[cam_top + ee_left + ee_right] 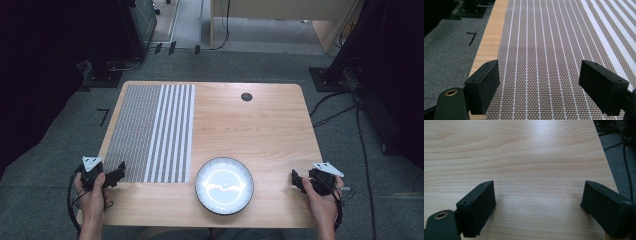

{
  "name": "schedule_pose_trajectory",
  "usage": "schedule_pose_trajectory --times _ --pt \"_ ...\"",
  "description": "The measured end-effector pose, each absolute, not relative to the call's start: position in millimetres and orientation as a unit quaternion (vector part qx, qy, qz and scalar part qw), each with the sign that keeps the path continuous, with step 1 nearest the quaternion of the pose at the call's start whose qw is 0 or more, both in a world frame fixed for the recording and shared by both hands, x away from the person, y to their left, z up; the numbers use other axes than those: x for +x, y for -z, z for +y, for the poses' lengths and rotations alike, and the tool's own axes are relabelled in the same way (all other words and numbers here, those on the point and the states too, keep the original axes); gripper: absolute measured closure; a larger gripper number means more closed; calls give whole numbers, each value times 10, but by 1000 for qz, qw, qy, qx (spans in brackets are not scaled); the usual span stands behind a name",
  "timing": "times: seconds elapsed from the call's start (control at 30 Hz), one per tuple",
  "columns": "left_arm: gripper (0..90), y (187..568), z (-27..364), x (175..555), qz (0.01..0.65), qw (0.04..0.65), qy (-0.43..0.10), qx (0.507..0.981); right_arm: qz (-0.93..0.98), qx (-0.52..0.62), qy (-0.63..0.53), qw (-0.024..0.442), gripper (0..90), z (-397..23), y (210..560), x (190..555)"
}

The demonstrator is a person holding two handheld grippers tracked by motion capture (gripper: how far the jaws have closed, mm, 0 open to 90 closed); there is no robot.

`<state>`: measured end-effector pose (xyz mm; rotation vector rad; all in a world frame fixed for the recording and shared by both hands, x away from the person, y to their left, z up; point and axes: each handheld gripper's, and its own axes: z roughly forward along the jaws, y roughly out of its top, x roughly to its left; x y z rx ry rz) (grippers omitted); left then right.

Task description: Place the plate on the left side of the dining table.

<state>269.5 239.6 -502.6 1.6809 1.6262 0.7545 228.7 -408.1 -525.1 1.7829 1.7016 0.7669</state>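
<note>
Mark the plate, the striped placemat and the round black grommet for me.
plate [224, 185], high view, the middle of its glossy well.
striped placemat [150, 131], high view, its middle, where fine stripes meet wide ones.
round black grommet [246, 97], high view, its centre, near the table's far edge.

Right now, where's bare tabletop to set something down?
Widest free patch: bare wood right of the striped placemat, from the black grommet at the far edge down to the plate. Also the strip between plate and right tool. Tightest: near edge, where the plate and both hands sit.
</note>
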Motion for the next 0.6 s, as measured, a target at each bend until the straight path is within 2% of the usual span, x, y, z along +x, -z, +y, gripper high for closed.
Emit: schedule_pose_trajectory --times 0.17,0.6 --pt "168 5008 2339 2695 620 329 -298 647 634 664 -286 276 112 -4083 5252 2293" --pt "168 4934 2066 2715 597 355 -275 665 623 676 -273 285 129 -4073 5235 2295"
